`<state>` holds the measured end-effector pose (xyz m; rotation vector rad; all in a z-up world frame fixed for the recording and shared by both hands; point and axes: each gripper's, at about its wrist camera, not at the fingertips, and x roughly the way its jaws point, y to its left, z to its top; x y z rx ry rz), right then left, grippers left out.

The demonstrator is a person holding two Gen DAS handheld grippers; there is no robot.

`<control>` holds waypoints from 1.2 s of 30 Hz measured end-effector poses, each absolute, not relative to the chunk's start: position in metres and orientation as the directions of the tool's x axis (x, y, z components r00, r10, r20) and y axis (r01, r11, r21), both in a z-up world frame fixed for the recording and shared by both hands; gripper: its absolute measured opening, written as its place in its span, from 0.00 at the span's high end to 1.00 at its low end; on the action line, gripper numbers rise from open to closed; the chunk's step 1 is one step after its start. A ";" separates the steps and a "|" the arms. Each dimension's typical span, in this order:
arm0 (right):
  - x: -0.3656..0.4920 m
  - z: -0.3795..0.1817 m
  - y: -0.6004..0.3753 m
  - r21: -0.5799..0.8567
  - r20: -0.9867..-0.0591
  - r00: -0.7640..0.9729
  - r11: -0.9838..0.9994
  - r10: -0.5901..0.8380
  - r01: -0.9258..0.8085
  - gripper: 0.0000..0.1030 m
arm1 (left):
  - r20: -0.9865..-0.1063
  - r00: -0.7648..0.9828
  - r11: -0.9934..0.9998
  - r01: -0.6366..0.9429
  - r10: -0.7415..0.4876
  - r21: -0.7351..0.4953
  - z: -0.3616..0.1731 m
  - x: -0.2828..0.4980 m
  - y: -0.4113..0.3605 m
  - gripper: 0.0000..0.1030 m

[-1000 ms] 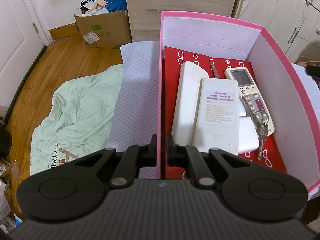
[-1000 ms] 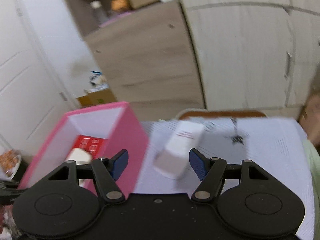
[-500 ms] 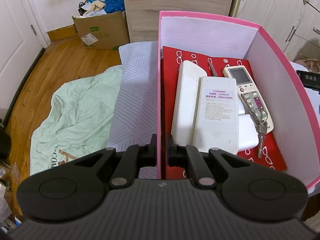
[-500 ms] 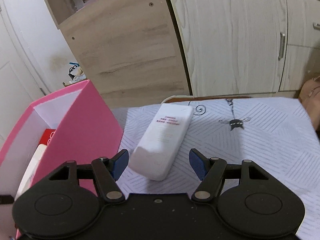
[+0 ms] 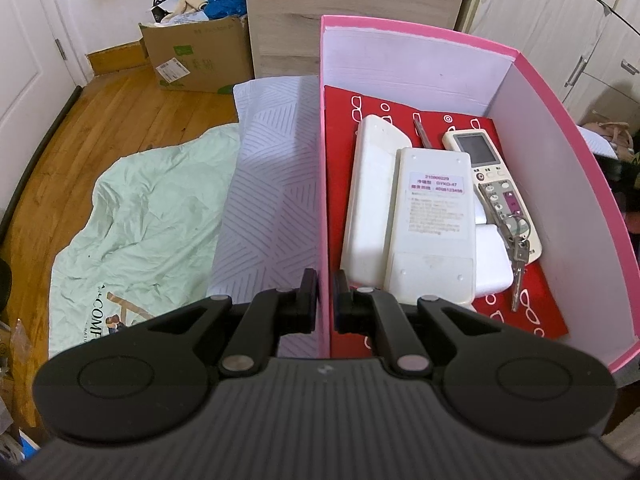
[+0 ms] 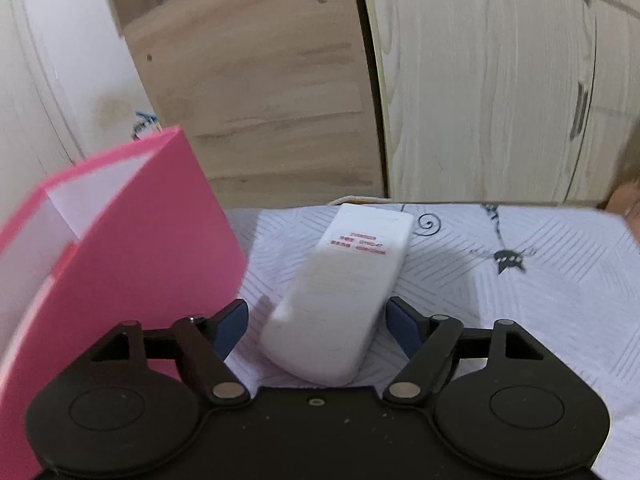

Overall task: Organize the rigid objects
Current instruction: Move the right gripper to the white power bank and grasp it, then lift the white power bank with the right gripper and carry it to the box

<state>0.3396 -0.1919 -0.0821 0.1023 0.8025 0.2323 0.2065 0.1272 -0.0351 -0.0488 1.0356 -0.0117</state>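
I am bringing my right claw [image 6: 316, 322] down around the white remote [image 6: 344, 292] lying on the striped sheet [image 6: 540, 300] of the bed, just beside the pink box [image 6: 132, 240], and the jaws have just been opening wider, so they are standing apart on either side of the remote's near end without pressing on it. What I am worrying about is the angle: the remote is lying skewed across my line, so if I close now the blue pads [image 6: 400, 322] may be catching it corner to corner and twisting it out, or pushing it along the soft sheet instead of gripping. The left pad is also sitting near the box's outer wall (a nudge there could be shoving the box). My left claw [image 5: 326, 300] is staying out of that trouble by clamping together on the box's near wall [image 5: 325, 184], steadying it; if that pinch is slipping, the thin wall may be bending. The remote itself is looking like a smooth, rounded white plastic slab, face down, with a label printed in red near its far end, and I am judging it slippery for a shallow grip.
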 end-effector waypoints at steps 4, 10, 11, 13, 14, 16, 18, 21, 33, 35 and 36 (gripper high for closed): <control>0.338 -0.082 -0.185 0.083 -0.720 0.665 0.977 0.197 -0.199 0.32 | -0.859 0.511 0.999 -0.012 -0.031 -0.043 -0.035 0.207 0.128 0.95; 0.334 -0.070 -0.196 0.104 -0.776 0.596 0.974 0.206 -0.201 0.36 | -0.860 0.510 0.999 -0.015 -0.032 -0.046 -0.035 0.207 0.128 0.95; 0.332 -0.067 -0.196 0.110 -0.784 0.584 0.973 0.209 -0.201 0.36 | -0.860 0.510 0.999 -0.016 -0.031 -0.045 -0.035 0.207 0.128 0.95; 0.329 -0.063 -0.201 0.124 -0.815 0.538 0.972 0.214 -0.199 0.38 | -0.859 0.511 0.999 -0.016 -0.028 -0.042 -0.035 0.207 0.127 0.95; 0.327 -0.063 -0.204 0.133 -0.834 0.508 0.973 0.214 -0.191 0.39 | -0.859 0.510 0.999 -0.016 -0.029 -0.043 -0.035 0.207 0.127 0.95; 0.324 -0.058 -0.209 0.155 -0.859 0.459 0.970 0.226 -0.188 0.40 | -0.859 0.511 0.999 -0.018 -0.029 -0.045 -0.035 0.206 0.128 0.95; 0.321 -0.056 -0.215 0.183 -0.878 0.412 0.967 0.243 -0.180 0.40 | -0.859 0.510 0.999 -0.020 -0.030 -0.046 -0.035 0.206 0.128 0.95; 0.318 -0.056 -0.219 0.203 -0.872 0.412 0.961 0.264 -0.187 0.39 | -0.860 0.509 0.999 -0.024 -0.027 -0.045 -0.035 0.205 0.128 0.95; 0.321 -0.070 -0.203 0.037 -0.755 0.616 0.952 0.225 -0.303 0.39 | -0.862 0.506 0.999 -0.029 0.001 -0.016 -0.033 0.205 0.121 0.95; 0.318 -0.066 -0.204 0.023 -0.748 0.629 0.956 0.211 -0.293 0.39 | -0.863 0.505 0.999 -0.031 0.001 -0.018 -0.034 0.205 0.121 0.95; 0.315 -0.063 -0.205 0.015 -0.743 0.636 0.955 0.209 -0.296 0.40 | -0.863 0.504 0.999 -0.031 0.001 -0.017 -0.034 0.205 0.120 0.95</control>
